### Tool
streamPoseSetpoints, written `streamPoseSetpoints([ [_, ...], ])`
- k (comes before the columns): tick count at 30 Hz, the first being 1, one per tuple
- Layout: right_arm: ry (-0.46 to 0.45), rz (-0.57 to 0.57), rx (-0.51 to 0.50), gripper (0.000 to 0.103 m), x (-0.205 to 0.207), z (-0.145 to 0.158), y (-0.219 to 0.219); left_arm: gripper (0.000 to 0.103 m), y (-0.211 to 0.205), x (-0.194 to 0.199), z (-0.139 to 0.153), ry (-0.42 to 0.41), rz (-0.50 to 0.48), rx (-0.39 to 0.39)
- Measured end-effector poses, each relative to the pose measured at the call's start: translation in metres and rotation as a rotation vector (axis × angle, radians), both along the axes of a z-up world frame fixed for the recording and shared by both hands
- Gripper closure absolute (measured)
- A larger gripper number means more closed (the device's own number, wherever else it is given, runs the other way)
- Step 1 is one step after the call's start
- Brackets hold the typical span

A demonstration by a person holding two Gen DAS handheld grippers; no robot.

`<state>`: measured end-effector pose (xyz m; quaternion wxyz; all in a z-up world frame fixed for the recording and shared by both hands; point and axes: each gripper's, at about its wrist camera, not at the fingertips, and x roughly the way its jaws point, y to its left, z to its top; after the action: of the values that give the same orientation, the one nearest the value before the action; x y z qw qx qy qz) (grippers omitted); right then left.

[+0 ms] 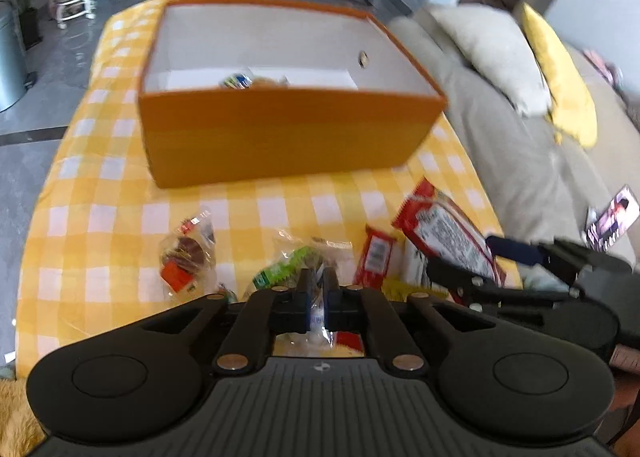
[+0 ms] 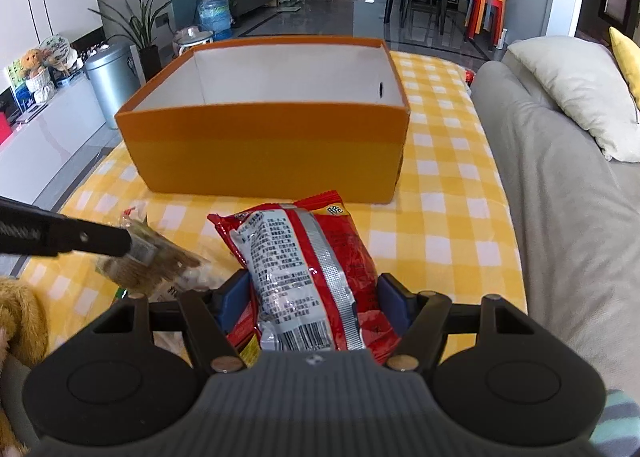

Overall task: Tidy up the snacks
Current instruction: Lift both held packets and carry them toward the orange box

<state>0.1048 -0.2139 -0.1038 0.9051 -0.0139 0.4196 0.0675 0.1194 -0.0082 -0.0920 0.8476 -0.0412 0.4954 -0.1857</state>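
Yellow-and-white checked cloth covers the desk (image 2: 448, 217), with a grey sofa (image 2: 560, 197) alongside and an open orange box (image 2: 264, 153) standing ahead of both sets of fingers. The right gripper (image 2: 314, 297) has its fingers set fairly wide and pressed on a red snack bag (image 2: 312, 269), gripped across its width near the barcode end; the bag's long axis runs straight out from the fingers toward the box, its far end tipped up, which looks like a hold meant for carrying it forward and dropping it in lengthwise. The left gripper (image 1: 316, 293) has its fingers pinched nearly together on the crimped edge of a clear wrapper (image 1: 318, 317), a thin seam being the easiest part to catch; the packet's green-printed body (image 1: 288, 269) extends just beyond the fingertips. Further ahead and left of those fingers lies a small clear snack packet (image 1: 186, 257), and to their right a narrow red packet (image 1: 374, 261). Inside the box a few items (image 1: 240, 81) already sit against the near wall.
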Motion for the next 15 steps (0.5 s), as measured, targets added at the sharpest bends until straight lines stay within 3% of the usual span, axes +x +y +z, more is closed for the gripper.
streamPoseSetpoints([
  [3,0.02,0.005,0.003,0.036,0.0,-0.004,0.001,0.088,-0.009,-0.002,-0.005,-0.014,-0.039,0.072],
  [5,0.033,0.01,0.015,0.036,0.001,-0.006,0.002,0.07,-0.014,-0.003,-0.008,-0.019,-0.07,0.107],
  [9,0.061,0.019,0.021,0.036,0.004,-0.013,0.004,0.051,-0.019,-0.008,-0.008,-0.061,-0.133,0.185],
  [11,0.069,0.015,0.027,0.036,0.005,-0.015,0.003,0.032,-0.019,-0.012,-0.007,-0.092,-0.169,0.218],
  [13,0.077,0.011,0.037,0.036,0.005,-0.016,0.002,0.024,-0.021,-0.012,-0.01,-0.104,-0.231,0.261],
  [15,0.085,0.013,0.044,0.036,0.007,-0.018,0.003,0.024,-0.026,-0.012,-0.016,-0.091,-0.305,0.322],
])
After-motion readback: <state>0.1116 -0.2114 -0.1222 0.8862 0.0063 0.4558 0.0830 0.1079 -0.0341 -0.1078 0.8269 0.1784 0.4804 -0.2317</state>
